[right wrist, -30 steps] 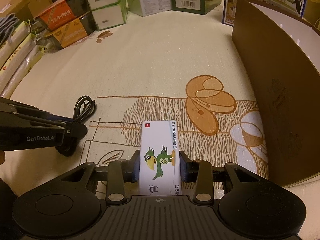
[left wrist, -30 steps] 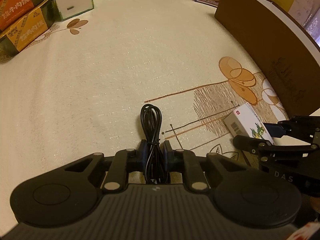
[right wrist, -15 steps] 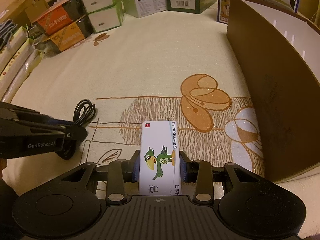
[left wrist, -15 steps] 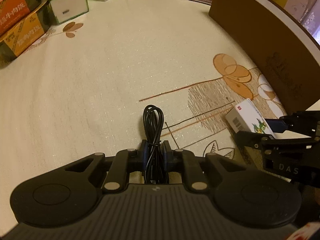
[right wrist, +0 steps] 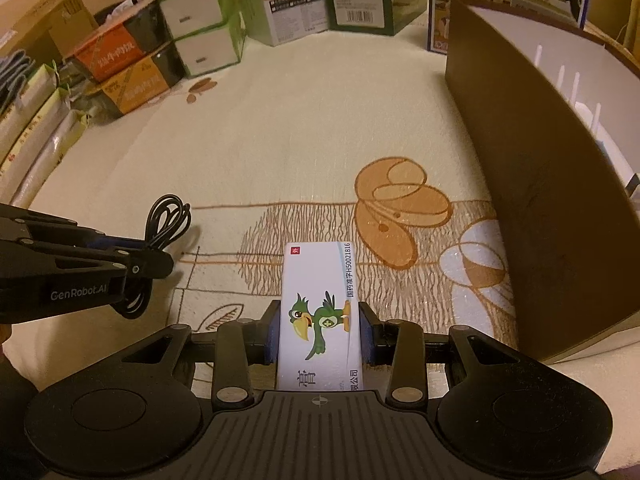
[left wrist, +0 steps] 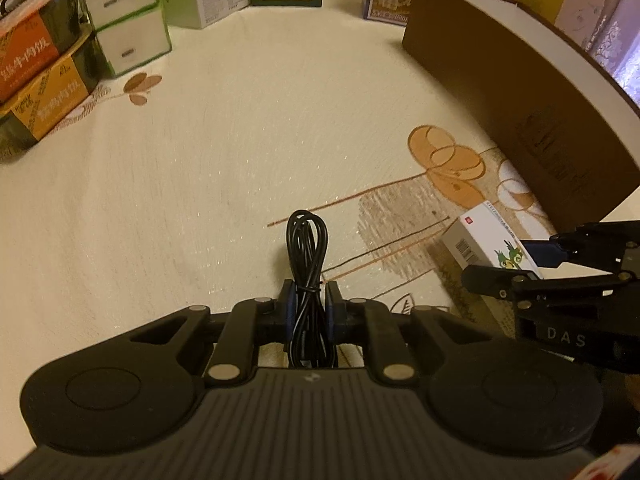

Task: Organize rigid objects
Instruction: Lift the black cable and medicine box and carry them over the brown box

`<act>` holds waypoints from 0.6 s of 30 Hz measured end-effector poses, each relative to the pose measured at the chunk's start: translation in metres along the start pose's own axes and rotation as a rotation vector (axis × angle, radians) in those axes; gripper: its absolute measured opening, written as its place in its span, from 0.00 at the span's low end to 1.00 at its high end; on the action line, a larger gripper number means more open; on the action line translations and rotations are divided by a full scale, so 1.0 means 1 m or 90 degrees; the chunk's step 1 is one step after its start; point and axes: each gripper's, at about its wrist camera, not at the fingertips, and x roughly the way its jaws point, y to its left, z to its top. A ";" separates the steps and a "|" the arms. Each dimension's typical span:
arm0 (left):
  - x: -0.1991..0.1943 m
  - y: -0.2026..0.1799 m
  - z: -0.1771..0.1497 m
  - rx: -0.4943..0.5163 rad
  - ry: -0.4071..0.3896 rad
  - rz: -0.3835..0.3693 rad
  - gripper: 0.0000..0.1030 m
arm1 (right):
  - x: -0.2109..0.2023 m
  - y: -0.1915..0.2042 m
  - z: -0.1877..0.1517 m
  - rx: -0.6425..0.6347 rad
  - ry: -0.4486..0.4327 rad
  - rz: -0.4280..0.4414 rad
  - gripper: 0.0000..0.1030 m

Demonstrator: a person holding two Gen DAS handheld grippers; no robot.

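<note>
Cream tablecloth (left wrist: 200, 200) lies bare ahead of both your grippers, edged by boxes (right wrist: 200, 40) far ahead and a brown bin (right wrist: 540, 200) right. Your left gripper (left wrist: 308, 312) pinches the coiled black cable (left wrist: 307, 248); your right gripper (right wrist: 318, 336) clamps the white parrot box (right wrist: 316, 300).

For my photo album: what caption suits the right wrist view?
Right hand-held gripper clamps a parrot-printed white box above a patterned tablecloth.
</note>
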 end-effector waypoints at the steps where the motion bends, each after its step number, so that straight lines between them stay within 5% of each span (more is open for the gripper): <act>1: -0.003 -0.002 0.001 0.002 -0.005 0.000 0.11 | -0.003 0.000 0.001 0.002 -0.005 0.002 0.34; 18: -0.053 -0.059 0.053 0.081 -0.094 -0.031 0.11 | -0.078 -0.030 0.037 0.022 -0.113 0.014 0.34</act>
